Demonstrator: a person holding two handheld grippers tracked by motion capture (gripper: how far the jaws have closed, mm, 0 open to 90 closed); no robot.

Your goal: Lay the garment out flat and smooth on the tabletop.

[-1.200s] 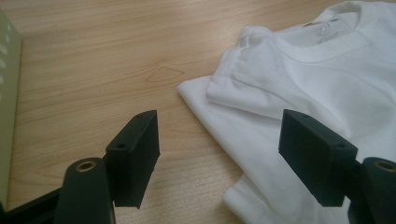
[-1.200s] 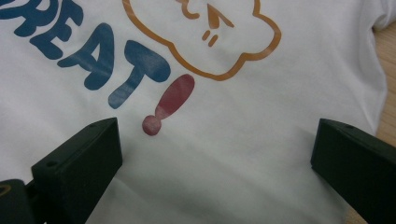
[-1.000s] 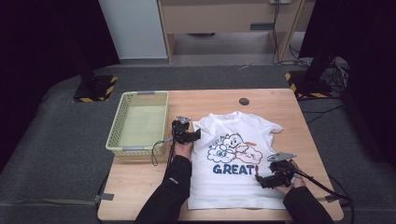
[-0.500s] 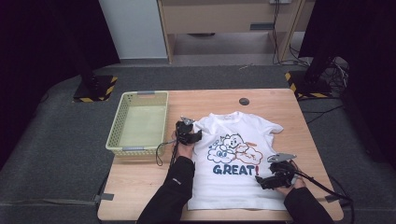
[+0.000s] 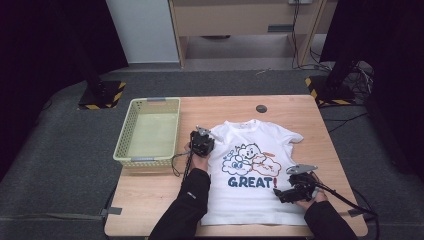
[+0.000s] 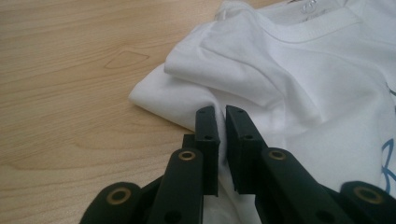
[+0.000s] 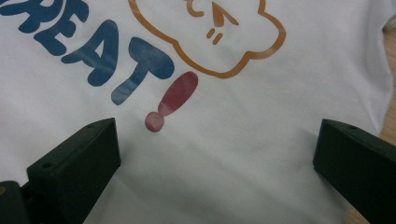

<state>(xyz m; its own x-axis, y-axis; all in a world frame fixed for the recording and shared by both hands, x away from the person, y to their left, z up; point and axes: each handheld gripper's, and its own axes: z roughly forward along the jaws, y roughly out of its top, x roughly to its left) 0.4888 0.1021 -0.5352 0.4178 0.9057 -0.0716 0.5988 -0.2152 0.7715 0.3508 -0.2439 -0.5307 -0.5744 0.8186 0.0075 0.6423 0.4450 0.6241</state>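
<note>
I've got the desk (image 5: 150, 195) in front of me with a white T-shirt (image 5: 260, 200) spread flat across its middle, collar at the far end, hem at the near edge, so its long axis runs far to near. A pale basket (image 5: 125, 135) sits to the left, just beside my left tool. The left tool (image 5: 202, 142) is right at the shirt's left sleeve (image 6: 187, 88), jaws nearly closed with a thin gap and what looks like a fold of sleeve fabric pinched between them. The right tool (image 5: 290, 192) hovers over the near right part of the shirt, by the red exclamation mark (image 7: 173, 100), jaws spread wide, gripping nothing. Left hand is nearer its sleeve; I judge that corner moves first.
</note>
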